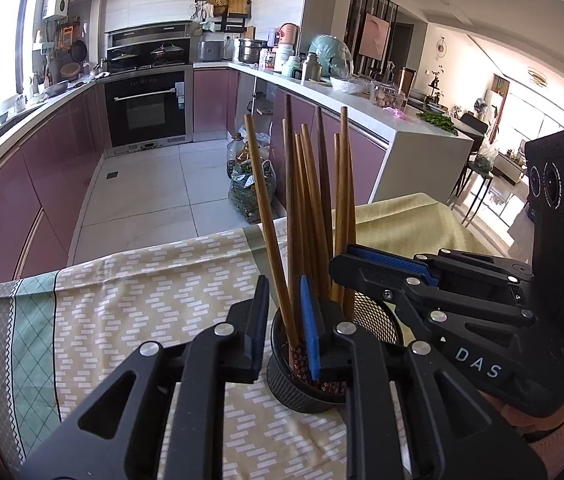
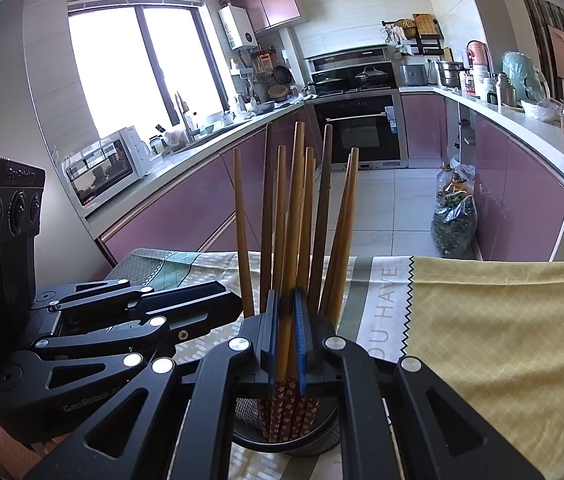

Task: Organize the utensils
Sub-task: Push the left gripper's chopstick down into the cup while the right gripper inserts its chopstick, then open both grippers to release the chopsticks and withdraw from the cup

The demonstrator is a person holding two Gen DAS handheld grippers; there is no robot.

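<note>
Closest to the right wrist cam, the right gripper (image 2: 285,344) has its blue-padded fingers squeezed together on a chopstick pair (image 2: 294,264), grabbing them low down, just above the red flower-patterned ends. Those ends sit inside the black mesh holder (image 2: 324,436), right under the gripper, and the sticks stand nearly upright.

From the left wrist cam, the left gripper (image 1: 286,328) is spread wide and straddles the near wall of the mesh holder (image 1: 294,392): one finger outside on the left, the blue-padded one down inside the cup next to the sticks. It isn't clamped on anything as far as I can see. The right gripper (image 1: 386,268) comes in from the right side at roughly a right angle to the left one, lying fairly level above the rim.

The rest of the chopsticks (image 1: 314,200) fan out of the holder, tips up. The holder sits on a yellow and green patterned tablecloth (image 1: 122,288). Further back there's a purple-cabinet kitchen with a black oven (image 1: 146,112) and a white microwave (image 2: 102,168).
</note>
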